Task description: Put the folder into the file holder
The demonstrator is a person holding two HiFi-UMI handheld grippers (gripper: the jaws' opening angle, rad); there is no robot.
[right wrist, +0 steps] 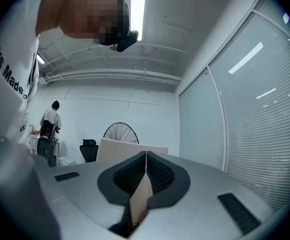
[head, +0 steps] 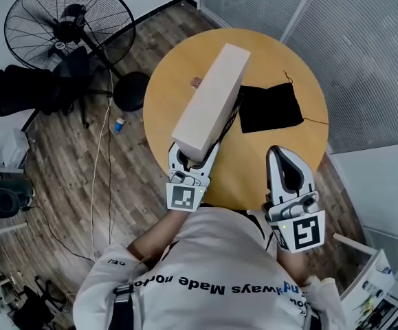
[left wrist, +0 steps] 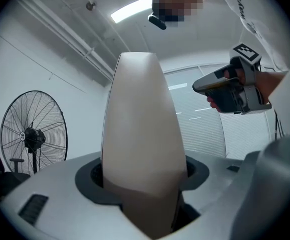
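Folder point(head: 212, 98) in left claw point(head: 194, 155)

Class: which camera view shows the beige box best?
The head view: the whole beige box shows, slanting over the round table, its near end in the left tool. The left gripper view shows only one end, close up; the right gripper view only a strip of its side.

The beige file holder point(head: 209, 102) covers the left edge of the black folder point(head: 271, 107) beside it. A reddish scrap point(head: 196, 82) just left of the holder is too small to identify.
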